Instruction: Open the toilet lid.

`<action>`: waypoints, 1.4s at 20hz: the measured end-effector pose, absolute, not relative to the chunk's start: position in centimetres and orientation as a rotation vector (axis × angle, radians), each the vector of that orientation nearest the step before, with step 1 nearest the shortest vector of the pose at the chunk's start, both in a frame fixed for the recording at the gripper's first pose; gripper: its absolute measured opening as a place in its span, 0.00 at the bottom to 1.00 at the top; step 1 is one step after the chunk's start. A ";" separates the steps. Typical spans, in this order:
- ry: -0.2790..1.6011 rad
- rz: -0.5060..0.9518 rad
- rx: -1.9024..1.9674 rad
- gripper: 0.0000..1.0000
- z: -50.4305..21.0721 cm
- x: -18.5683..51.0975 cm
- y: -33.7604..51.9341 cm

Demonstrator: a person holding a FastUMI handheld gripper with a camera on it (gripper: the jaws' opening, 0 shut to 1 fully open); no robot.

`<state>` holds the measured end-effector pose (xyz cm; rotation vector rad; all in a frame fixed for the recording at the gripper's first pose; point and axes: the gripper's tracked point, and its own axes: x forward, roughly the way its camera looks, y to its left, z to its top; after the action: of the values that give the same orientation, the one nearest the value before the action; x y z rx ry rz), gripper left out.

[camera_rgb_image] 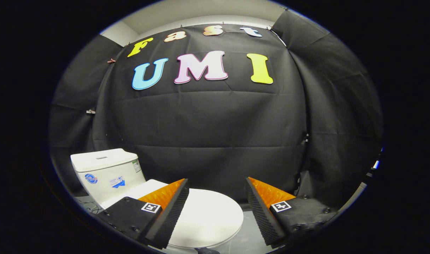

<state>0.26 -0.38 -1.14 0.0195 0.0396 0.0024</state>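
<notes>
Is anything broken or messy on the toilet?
Nothing stands out. The toilet lid lies flat and shut, the tank sits upright behind it, and no spill shows on the floor. The gripper hangs open above the lid.

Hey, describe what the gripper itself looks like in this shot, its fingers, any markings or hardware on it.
The gripper has two wedge-shaped fingers set wide apart, tapering to points. Their inner faces carry a ribbed, studded texture. Each finger sits on a flat base plate with visible screw heads, and each plate bears a small square black-and-white fiducial marker. No cables or sleeve are visible.
</notes>
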 end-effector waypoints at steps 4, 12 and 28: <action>0.056 0.001 0.040 0.98 -1.5 0.3 -0.4; 0.052 -0.030 0.053 0.97 -0.4 0.1 -0.8; 0.281 -0.087 0.120 0.98 -8.7 -3.7 -6.6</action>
<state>-3.74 -6.57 -8.71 0.1197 0.2809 -0.0873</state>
